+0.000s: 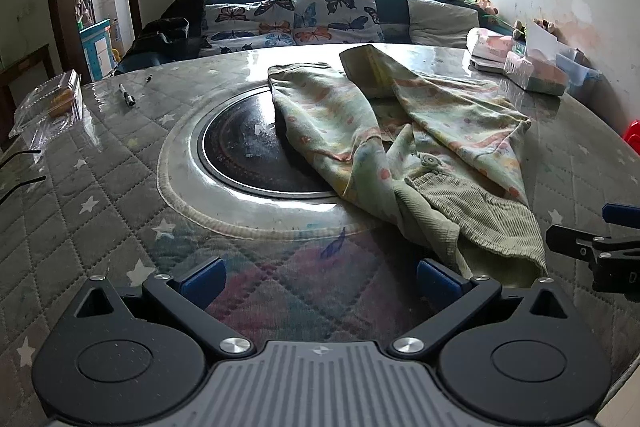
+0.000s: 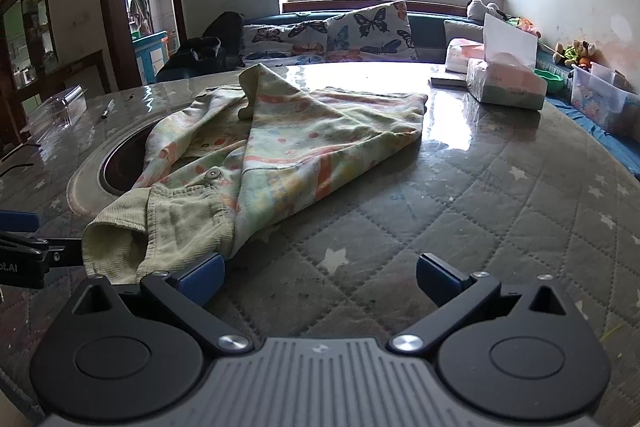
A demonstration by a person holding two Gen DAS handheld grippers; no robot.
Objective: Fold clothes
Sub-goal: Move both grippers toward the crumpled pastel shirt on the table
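Note:
A small pale green garment (image 1: 400,147) with pastel prints, a button and a ribbed cuff lies crumpled on the quilted table, partly over the round black hotplate (image 1: 248,151). It also shows in the right wrist view (image 2: 280,155). My left gripper (image 1: 320,279) is open and empty, just short of the garment's near cuff, which lies by its right finger. My right gripper (image 2: 320,279) is open and empty, its left finger beside the cuff (image 2: 120,239). The right gripper also shows at the left wrist view's right edge (image 1: 600,247), and the left gripper at the right wrist view's left edge (image 2: 24,247).
Tissue packs (image 2: 504,79) and a white box stand at the table's far right. A pen (image 1: 127,95) and a clear plastic food box (image 1: 52,103) lie at the far left. A sofa with butterfly cushions (image 1: 332,11) stands behind the table.

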